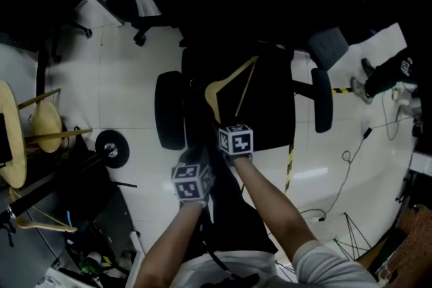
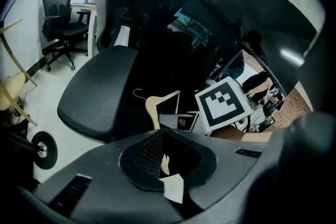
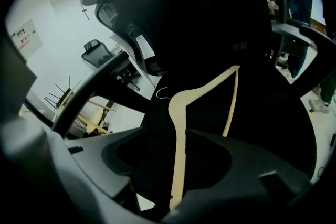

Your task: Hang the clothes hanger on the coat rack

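Chair (image 1: 270, 98) dark, filling middle of frame. Wooden coat rack (image 1: 57, 135) well apart at left edge. Hanger (image 1: 233, 85) lying on chair seat, lower arm pinched in right tongs (image 3: 177, 161). Left tongs (image 2: 165, 157) closed at lower centre, gripping nothing recognisable. Risk of swivel or slip on lifting, from a pinch so near arm's end; also of hook snagging on chair.
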